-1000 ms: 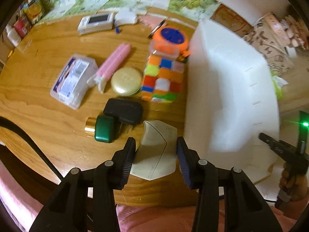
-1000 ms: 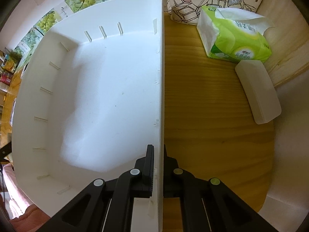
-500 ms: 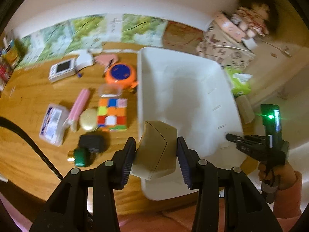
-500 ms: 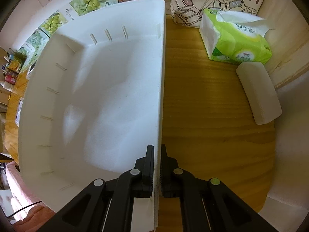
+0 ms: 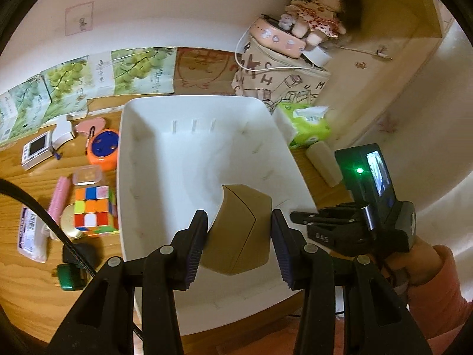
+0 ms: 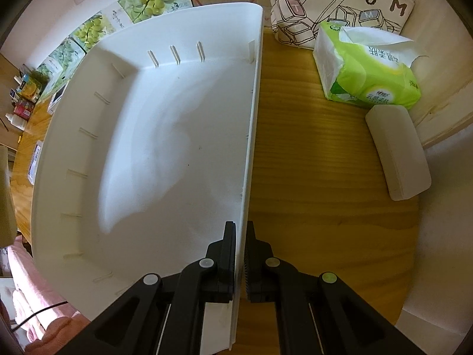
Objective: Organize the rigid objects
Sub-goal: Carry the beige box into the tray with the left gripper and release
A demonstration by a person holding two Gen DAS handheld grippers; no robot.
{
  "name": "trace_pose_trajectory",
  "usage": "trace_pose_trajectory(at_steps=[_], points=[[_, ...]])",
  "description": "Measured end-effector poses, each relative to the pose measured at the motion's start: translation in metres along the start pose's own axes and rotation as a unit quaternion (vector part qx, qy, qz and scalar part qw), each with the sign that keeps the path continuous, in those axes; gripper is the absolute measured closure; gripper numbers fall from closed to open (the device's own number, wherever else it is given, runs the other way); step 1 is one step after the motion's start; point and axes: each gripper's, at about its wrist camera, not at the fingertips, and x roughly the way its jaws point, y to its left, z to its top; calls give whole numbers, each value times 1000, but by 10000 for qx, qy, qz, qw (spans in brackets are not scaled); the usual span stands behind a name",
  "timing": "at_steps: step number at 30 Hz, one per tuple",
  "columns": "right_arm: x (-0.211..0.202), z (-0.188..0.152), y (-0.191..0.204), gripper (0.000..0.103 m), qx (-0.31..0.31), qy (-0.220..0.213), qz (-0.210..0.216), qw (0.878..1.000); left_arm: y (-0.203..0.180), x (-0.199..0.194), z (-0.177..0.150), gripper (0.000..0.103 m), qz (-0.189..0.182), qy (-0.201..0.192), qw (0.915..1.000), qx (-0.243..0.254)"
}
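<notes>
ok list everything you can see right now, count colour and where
white plastic bin: 1, white, centre of table
tan cardboard box: 1, tan, held over bin
multicolour puzzle cube: 1, mixed, left of bin
orange round gadget: 1, orange and blue, left of bin
green tissue pack: 1, green, right of bin
white oblong case: 1, white, below tissues
rag doll: 1, on printed bag
left gripper: gripping box
right gripper: clamped on bin wall

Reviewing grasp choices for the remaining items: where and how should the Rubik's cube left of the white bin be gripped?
Grip the Rubik's cube across two opposite flat side faces, coming from above: its top is clear, while the clear box, gold tin and white bin crowd its sides.
</notes>
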Motion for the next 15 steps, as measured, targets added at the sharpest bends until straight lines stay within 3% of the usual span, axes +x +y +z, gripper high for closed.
trace_pose_trajectory(at_steps=[4, 6, 8, 15], points=[[-1, 0, 0, 98, -1, 3, -7, 10000, -3, 3, -2, 55, 35, -34, 10000, -4], [-1, 0, 1, 98, -5, 3, -5, 10000, -2, 4, -3, 50, 22, -34, 10000, -51], [0, 0, 1, 98, 0, 5, -5, 10000, 2, 3, -4, 36, 106, -33, 9999, -126], [-1, 2, 1, 98, -31, 28, -47, 10000, 27, -1, -17, 27, 554, 50, 9979, -343]])
